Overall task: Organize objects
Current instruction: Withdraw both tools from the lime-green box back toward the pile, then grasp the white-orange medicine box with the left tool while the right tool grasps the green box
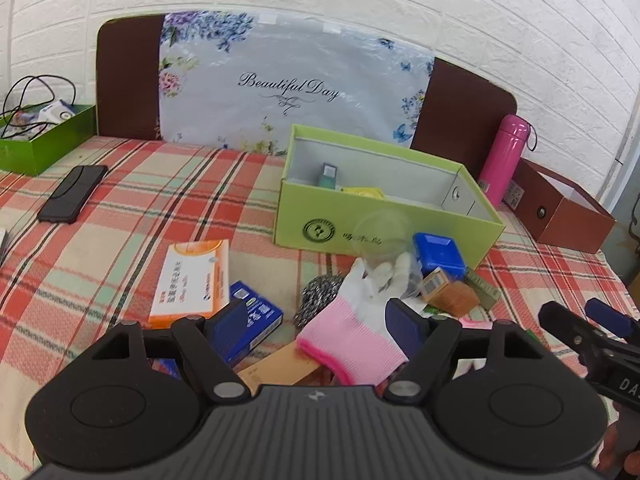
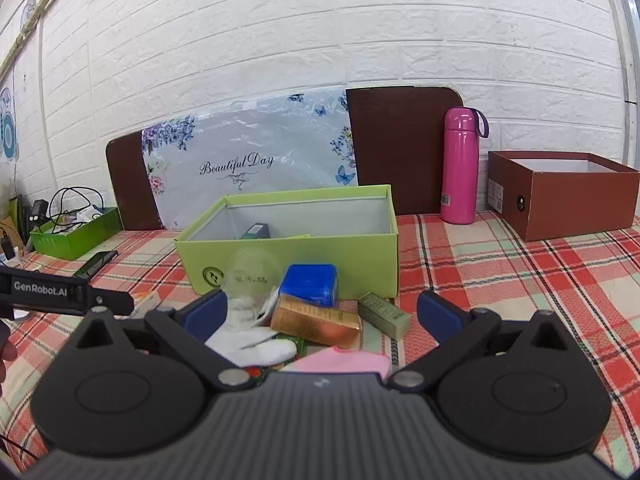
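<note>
Both spread wide, holding nothing: left gripper [image 1: 316,320] and right gripper [image 2: 322,312] over near clutter, likely bound for the open light-green cardboard box [image 2: 296,258] beyond.

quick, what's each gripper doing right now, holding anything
left gripper: jaws open, holding nothing, above the white and pink glove.
right gripper: jaws open, holding nothing.

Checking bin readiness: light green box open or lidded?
Open. The light green box has no lid; its grey interior shows, with a small teal carton inside.
</note>
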A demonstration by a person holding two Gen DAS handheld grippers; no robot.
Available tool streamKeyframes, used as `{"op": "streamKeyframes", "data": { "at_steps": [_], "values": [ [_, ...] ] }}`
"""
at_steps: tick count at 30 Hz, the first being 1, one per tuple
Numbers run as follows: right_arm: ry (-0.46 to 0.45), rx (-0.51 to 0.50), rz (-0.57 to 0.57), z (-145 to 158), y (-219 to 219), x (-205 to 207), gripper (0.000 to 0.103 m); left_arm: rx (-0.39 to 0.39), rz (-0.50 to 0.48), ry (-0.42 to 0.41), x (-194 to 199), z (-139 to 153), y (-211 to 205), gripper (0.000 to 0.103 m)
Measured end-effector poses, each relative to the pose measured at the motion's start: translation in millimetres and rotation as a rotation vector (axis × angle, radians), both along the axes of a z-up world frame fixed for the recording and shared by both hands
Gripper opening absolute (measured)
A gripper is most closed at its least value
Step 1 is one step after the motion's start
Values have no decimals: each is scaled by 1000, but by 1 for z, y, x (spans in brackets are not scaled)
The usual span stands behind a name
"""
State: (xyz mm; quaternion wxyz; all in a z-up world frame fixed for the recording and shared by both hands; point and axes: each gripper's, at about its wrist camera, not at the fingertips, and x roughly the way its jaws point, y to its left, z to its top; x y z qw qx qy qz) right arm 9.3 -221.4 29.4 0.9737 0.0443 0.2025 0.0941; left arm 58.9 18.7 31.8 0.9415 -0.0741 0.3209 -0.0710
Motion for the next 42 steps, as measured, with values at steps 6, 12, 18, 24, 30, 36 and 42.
{"op": "streamKeyframes", "data": {
  "at_steps": [6, 12, 18, 24, 30, 36, 42],
  "values": [
    [13, -32, 1, -11, -2, -16, 103, 10, 22, 30, -12, -18, 22, 79],
    [45, -22, -8, -22, -11, -26, 103, -4, 90, 92, -15, -38, 57, 79],
    [77, -13, -18, -32, -16, -28, 103, -26, 145, 59, 17, -31, 69, 79],
    [98, -19, -55, -37, -29, -30, 103, 31, 107, 126, 78, -48, 66, 80],
    [121, -109, 3, -53, -48, -7, 103, -24, 91, 182, 104, -66, 80, 80],
    [183, -198, 51, -68, -56, 24, 103, -34, 38, 181, 96, -61, 80, 71],
    [185, -181, 187, -75, -68, 41, 103, -52, -109, 75, 48, -25, 70, 70]
  ]
}}
